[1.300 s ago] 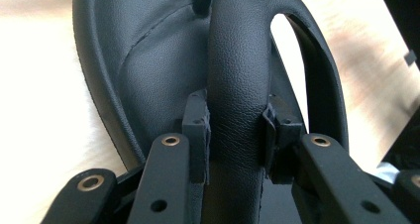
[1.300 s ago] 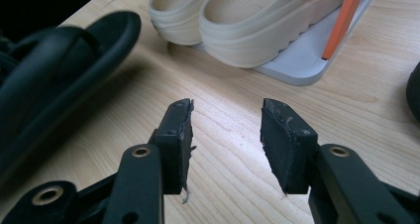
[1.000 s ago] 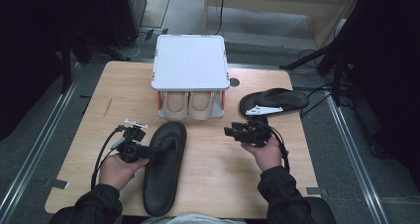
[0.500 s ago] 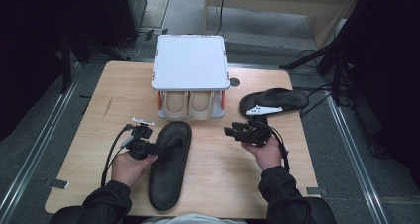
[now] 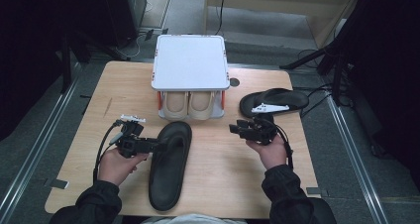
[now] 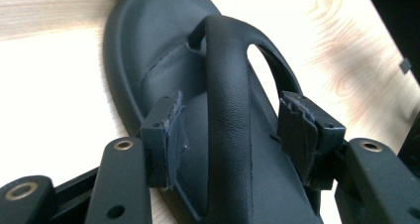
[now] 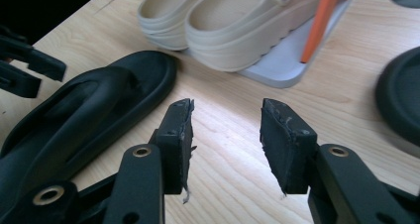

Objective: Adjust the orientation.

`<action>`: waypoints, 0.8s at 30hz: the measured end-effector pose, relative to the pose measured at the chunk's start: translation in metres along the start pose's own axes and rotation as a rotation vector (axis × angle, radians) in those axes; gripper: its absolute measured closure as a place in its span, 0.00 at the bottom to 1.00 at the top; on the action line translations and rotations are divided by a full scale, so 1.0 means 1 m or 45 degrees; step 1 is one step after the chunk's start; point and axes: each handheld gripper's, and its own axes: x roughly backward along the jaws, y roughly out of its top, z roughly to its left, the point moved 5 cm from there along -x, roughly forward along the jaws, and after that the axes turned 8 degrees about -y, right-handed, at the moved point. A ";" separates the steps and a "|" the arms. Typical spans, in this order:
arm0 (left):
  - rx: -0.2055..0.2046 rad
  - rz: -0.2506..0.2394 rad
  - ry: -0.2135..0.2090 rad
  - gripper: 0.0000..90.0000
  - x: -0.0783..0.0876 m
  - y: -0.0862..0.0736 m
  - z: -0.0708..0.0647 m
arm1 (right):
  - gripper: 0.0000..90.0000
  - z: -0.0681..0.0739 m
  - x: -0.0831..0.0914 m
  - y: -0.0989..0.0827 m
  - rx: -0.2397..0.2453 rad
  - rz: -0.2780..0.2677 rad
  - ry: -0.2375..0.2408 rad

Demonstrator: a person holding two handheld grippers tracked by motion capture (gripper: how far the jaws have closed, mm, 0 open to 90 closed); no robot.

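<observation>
A black sandal (image 5: 171, 164) lies lengthwise on the wooden table (image 5: 223, 174), toe toward the rack. My left gripper (image 5: 156, 144) reaches in from its left side. In the left gripper view its strap (image 6: 227, 115) runs between the pads (image 6: 171, 130) with a gap on both sides; the left gripper (image 6: 233, 122) is open and its jaws have just been opening. My right gripper (image 5: 233, 129) hovers open and empty over bare wood, and the right gripper view shows the right gripper (image 7: 225, 125) beside the sandal (image 7: 74, 120). A second black sandal (image 5: 275, 101) with a white tag lies at the right.
A white-topped rack (image 5: 189, 68) stands at the table's back middle with a pair of beige shoes (image 5: 190, 105) on its lower shelf, which also appear as beige shoes (image 7: 233, 21) in the right gripper view. A round hole (image 5: 234, 82) sits beside the rack.
The left gripper's jaws have spread apart off the sandal strap. The sandal shifted slightly to the right a second ago and now lies still. The right gripper has not moved.
</observation>
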 end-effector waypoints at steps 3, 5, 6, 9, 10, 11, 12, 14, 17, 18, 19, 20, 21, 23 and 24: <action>-0.002 -0.001 0.000 0.47 0.005 0.001 0.003 | 0.64 -0.006 0.004 0.001 -0.011 -0.007 -0.014; 0.008 -0.016 0.002 0.47 0.009 0.002 0.005 | 0.64 -0.010 0.005 0.002 -0.011 -0.008 -0.025; 0.008 -0.016 0.002 0.46 0.009 0.002 0.005 | 0.64 -0.012 0.006 0.002 -0.013 -0.008 -0.032; 0.013 -0.008 0.014 0.45 0.014 0.002 0.010 | 0.65 -0.017 0.009 0.003 -0.022 -0.010 -0.040; 0.013 -0.008 0.014 0.45 0.014 0.002 0.010 | 0.65 -0.017 0.009 0.003 -0.022 -0.010 -0.040; 0.008 -0.003 0.025 0.44 0.015 0.003 0.014 | 0.66 -0.021 0.012 0.003 -0.024 -0.016 -0.046; 0.005 -0.009 0.035 0.44 0.016 0.003 0.015 | 0.66 -0.022 0.012 0.003 -0.029 -0.018 -0.050; 0.004 -0.011 0.035 0.44 0.017 0.004 0.016 | 0.67 -0.024 0.013 0.004 -0.035 -0.018 -0.055; 0.006 -0.017 0.045 0.43 0.020 0.004 0.021 | 0.73 -0.033 0.016 0.004 -0.056 -0.036 -0.066; 0.006 -0.022 0.039 0.43 0.021 0.005 0.021 | 0.75 -0.035 0.017 0.004 -0.058 -0.035 -0.075; 0.006 -0.022 0.039 0.43 0.021 0.005 0.021 | 0.76 -0.037 0.017 0.004 -0.059 -0.024 -0.083; -0.006 -0.033 0.043 0.43 0.022 0.005 0.021 | 0.78 -0.040 0.017 0.005 -0.050 -0.021 -0.099; -0.006 -0.033 0.043 0.43 0.022 0.005 0.021 | 0.78 -0.040 0.017 0.005 -0.050 -0.021 -0.099; -0.005 -0.032 0.043 0.43 0.022 0.006 0.021 | 0.83 -0.043 0.018 0.006 -0.038 -0.016 -0.111; -0.005 -0.031 0.045 0.43 0.022 0.006 0.022 | 0.88 -0.047 0.018 0.007 -0.051 -0.011 -0.117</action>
